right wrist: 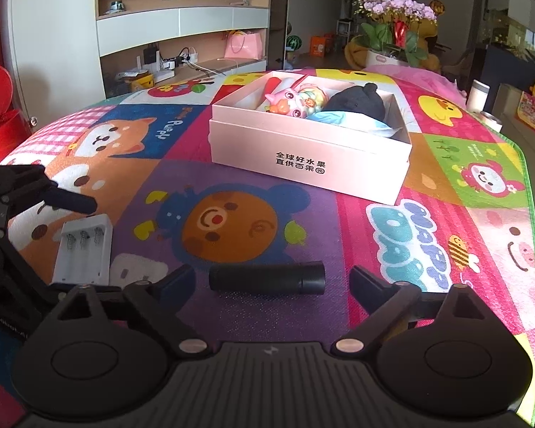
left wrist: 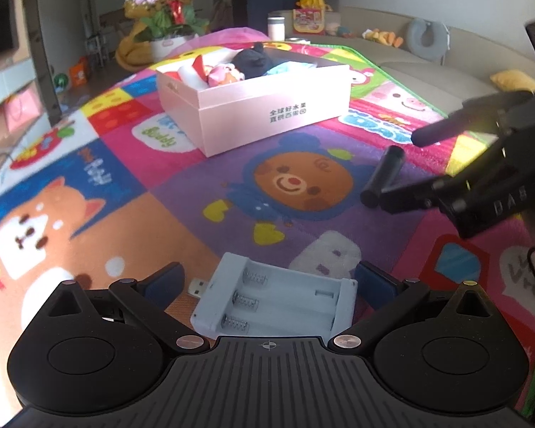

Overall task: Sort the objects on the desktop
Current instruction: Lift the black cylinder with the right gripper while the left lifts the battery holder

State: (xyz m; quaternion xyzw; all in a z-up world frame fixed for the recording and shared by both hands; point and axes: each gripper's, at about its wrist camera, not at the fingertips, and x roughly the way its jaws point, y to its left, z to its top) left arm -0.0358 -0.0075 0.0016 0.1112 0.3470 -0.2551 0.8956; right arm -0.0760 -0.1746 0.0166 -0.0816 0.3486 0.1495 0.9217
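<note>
A white three-slot battery charger [left wrist: 278,303] with a USB plug lies on the colourful play mat between the fingers of my left gripper [left wrist: 269,278], which stands open; there is a gap at its left pad. In the right wrist view the charger [right wrist: 83,249] sits at the left under a left finger [right wrist: 71,199]. A black cylinder [right wrist: 267,278] lies crosswise on the mat between the spread fingers of my right gripper [right wrist: 273,278], untouched on both sides. The left wrist view shows that cylinder [left wrist: 381,178] inside the open right gripper [left wrist: 403,169].
A pink open box [right wrist: 303,157] stands further back on the mat [right wrist: 392,214], holding plush toys, a black hat and blue cloth; it also shows as the box [left wrist: 267,107]. Beyond the mat are a shelf unit, a flower pot [right wrist: 392,35] and a sofa [left wrist: 446,71].
</note>
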